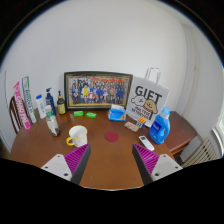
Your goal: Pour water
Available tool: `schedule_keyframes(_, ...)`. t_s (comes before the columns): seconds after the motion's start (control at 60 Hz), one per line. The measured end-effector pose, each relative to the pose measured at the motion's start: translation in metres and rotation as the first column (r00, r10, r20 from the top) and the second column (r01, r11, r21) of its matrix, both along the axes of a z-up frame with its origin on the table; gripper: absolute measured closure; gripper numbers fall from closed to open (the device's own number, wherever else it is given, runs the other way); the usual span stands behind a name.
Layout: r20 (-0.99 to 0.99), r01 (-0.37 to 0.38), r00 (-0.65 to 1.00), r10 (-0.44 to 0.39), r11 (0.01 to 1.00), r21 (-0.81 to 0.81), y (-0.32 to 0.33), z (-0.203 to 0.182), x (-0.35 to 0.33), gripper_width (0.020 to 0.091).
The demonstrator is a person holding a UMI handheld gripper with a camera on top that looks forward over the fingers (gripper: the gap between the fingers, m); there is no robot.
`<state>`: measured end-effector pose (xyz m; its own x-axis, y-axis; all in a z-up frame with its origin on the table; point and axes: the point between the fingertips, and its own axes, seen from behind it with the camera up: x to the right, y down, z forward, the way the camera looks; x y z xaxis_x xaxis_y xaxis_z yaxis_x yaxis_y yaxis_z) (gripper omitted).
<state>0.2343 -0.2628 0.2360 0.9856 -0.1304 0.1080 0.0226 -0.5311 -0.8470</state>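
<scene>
A white mug (77, 136) with a yellow inner wall stands upright on the round wooden bench (110, 165), just ahead of the left finger, at about 11 o'clock from the gripper (111, 158). A blue jug-like bottle (159, 125) with a white cap stands at about 2 o'clock, beyond the right finger and near the bench's right edge. The fingers (80, 157) are spread apart with bare bench between their magenta pads (141, 157); nothing is held.

A small white object (147, 143) lies just ahead of the right finger, between it and the blue bottle. A blue bowl-like item (118, 113) sits at about 12 o'clock, with a small white box (131, 125) near it. Two green items (85, 114) lie on the bench at about 11 o'clock, in front of a framed group photograph (98, 89) that leans against the wall. A white paper bag (148, 98) printed "GIFT" stands upright at about 1 o'clock, to the right of the photograph. A row of upright bottles (47, 104) stands at about 10 o'clock along the bench's left edge, and a chair back (14, 112) shows beyond them.
</scene>
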Motion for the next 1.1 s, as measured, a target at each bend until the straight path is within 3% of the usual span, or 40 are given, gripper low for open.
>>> schedule_keyframes(0.217,-0.015,-0.062,0.998,0.061,0.998,-0.024,0.014,-0.012,-0.054,0.0247)
schedule_keyframes(0.483,-0.076,-0.234,0.970,0.231,0.972,-0.030,0.054,-0.047,-0.201,0.0250)
schedule_keyframes(0.633,-0.069,-0.293,0.953,0.296,0.955,0.045,0.110,-0.062,-0.275,0.0249)
schedule_keyframes(0.85,-0.091,-0.294,0.948,0.305,0.949,0.110,0.201,-0.098,-0.319,0.0249)
schedule_keyframes(1.1,-0.127,-0.270,0.950,0.287,0.953,0.136,0.270,-0.152,-0.324,0.0265)
